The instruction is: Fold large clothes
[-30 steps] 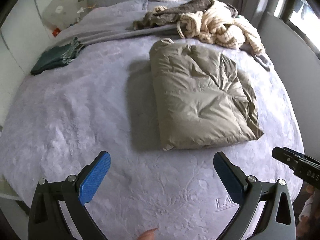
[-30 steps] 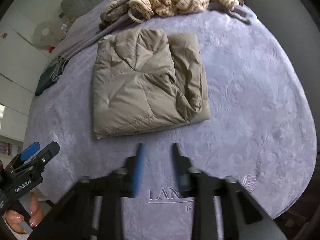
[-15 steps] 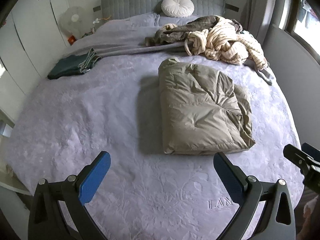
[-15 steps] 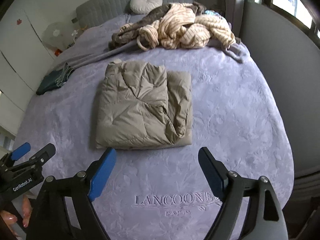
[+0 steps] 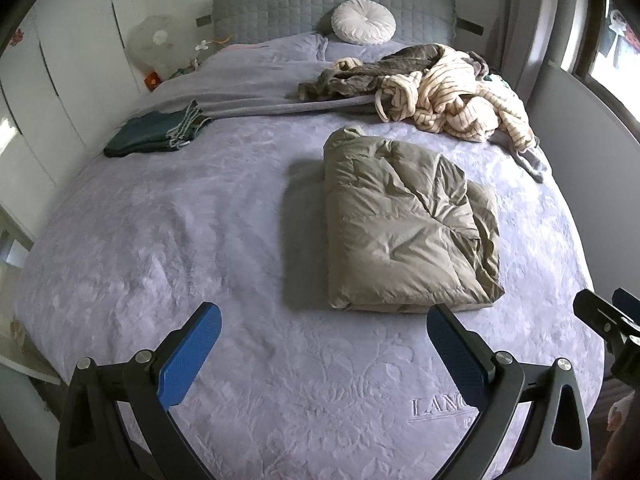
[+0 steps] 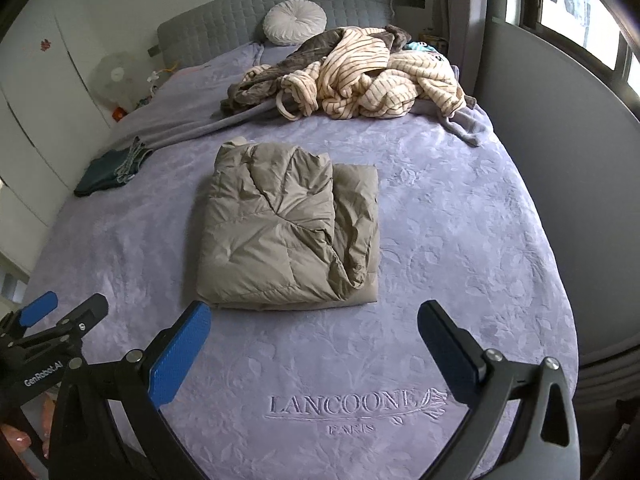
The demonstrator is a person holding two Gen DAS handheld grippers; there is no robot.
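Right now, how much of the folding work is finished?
Done: the beige puffer jacket lies folded into a compact rectangle on the bed. In hand: nothing; the left hand-held gripper and right hand-held gripper are both open and empty. Left: the striped and grey clothes pile near the headboard, unfolded.

Folded puffy khaki quilted jacket lying on a lavender embossed bedspread.

The left gripper hovers near the foot of the bed with its blue-padded fingers spread wide and nothing between them, just short of the jacket's near edge. The black tip of the right gripper pokes in at the right edge. Behind the jacket lies a heap of cream striped and grey-brown clothes; a folded dark green garment sits far left, a round white cushion against the grey quilted headboard.
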